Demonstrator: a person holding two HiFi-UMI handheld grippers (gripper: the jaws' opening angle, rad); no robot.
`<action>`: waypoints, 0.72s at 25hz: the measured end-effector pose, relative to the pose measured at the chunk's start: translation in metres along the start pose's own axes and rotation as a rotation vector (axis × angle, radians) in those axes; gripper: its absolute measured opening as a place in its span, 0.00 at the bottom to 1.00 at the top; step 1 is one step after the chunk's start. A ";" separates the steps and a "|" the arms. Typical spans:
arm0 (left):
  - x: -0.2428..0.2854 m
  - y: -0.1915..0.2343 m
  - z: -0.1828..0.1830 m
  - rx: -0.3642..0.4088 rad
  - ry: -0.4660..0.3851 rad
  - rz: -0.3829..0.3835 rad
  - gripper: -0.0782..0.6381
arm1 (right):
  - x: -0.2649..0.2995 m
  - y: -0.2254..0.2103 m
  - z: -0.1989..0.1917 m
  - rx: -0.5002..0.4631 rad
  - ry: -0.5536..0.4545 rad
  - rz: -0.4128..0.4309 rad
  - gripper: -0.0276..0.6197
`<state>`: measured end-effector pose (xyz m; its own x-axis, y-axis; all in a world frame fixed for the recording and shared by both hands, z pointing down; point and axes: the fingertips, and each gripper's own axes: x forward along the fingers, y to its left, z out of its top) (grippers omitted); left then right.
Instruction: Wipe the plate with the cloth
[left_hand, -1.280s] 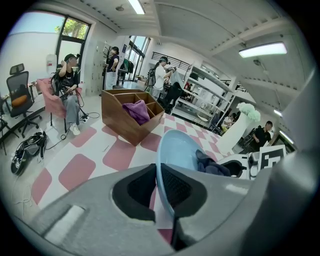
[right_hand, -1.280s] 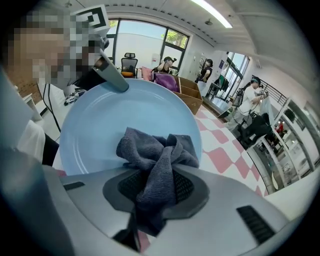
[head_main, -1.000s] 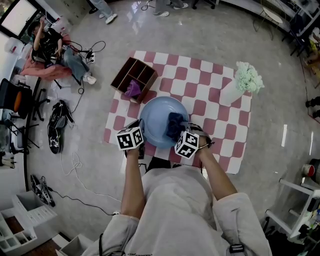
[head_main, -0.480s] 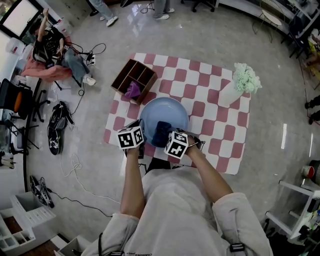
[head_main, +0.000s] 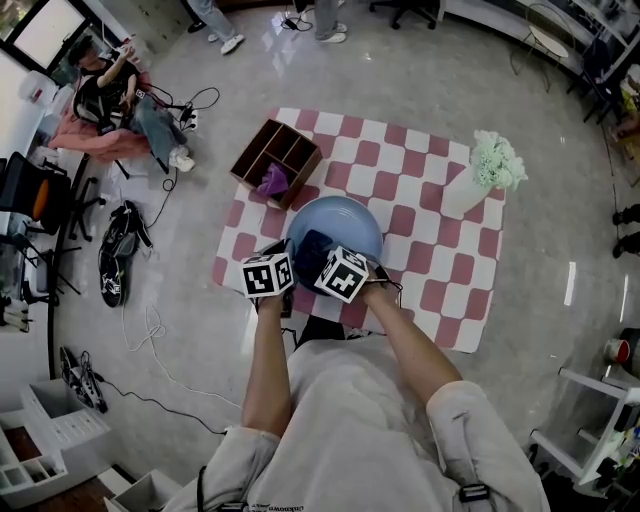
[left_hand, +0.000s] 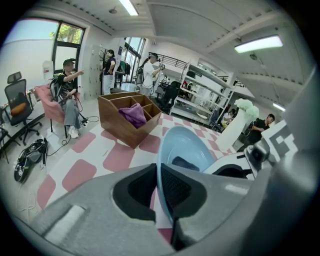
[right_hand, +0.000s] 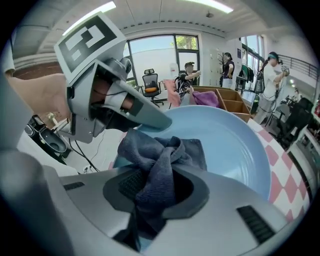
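A light blue plate (head_main: 345, 222) lies near the front edge of the pink-checked mat. My left gripper (head_main: 280, 268) is shut on the plate's near-left rim (left_hand: 161, 165), which stands edge-on between its jaws. My right gripper (head_main: 322, 255) is shut on a dark blue cloth (right_hand: 160, 160), bunched and pressed on the plate's (right_hand: 235, 145) left inner side. In the head view the cloth (head_main: 310, 243) shows just beyond the right gripper's marker cube. The left gripper (right_hand: 131, 112) lies close beside the cloth in the right gripper view.
A brown wooden divided box (head_main: 277, 160) holding a purple cloth (head_main: 271, 181) stands at the mat's far left. A white vase with pale green flowers (head_main: 478, 172) stands at the far right. People sit and stand beyond the mat; cables and bags lie on the floor at left.
My right gripper has dragged the cloth leftward across the plate, from its right-centre to its left side near the left gripper. The left gripper has stayed on the rim.
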<state>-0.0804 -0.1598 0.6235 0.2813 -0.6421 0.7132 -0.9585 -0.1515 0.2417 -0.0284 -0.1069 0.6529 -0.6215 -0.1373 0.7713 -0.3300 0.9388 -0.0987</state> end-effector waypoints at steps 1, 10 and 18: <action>0.000 0.000 0.000 0.002 0.000 0.001 0.15 | 0.000 -0.002 0.003 0.003 -0.007 -0.008 0.20; 0.000 0.000 0.002 0.013 -0.007 0.006 0.15 | 0.001 -0.025 0.022 0.047 -0.048 -0.074 0.21; -0.001 0.000 0.001 0.011 -0.006 0.013 0.14 | 0.000 -0.048 0.028 0.086 -0.059 -0.109 0.21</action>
<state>-0.0803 -0.1598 0.6224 0.2687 -0.6486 0.7122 -0.9625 -0.1515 0.2252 -0.0329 -0.1606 0.6399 -0.6185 -0.2578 0.7423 -0.4563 0.8869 -0.0721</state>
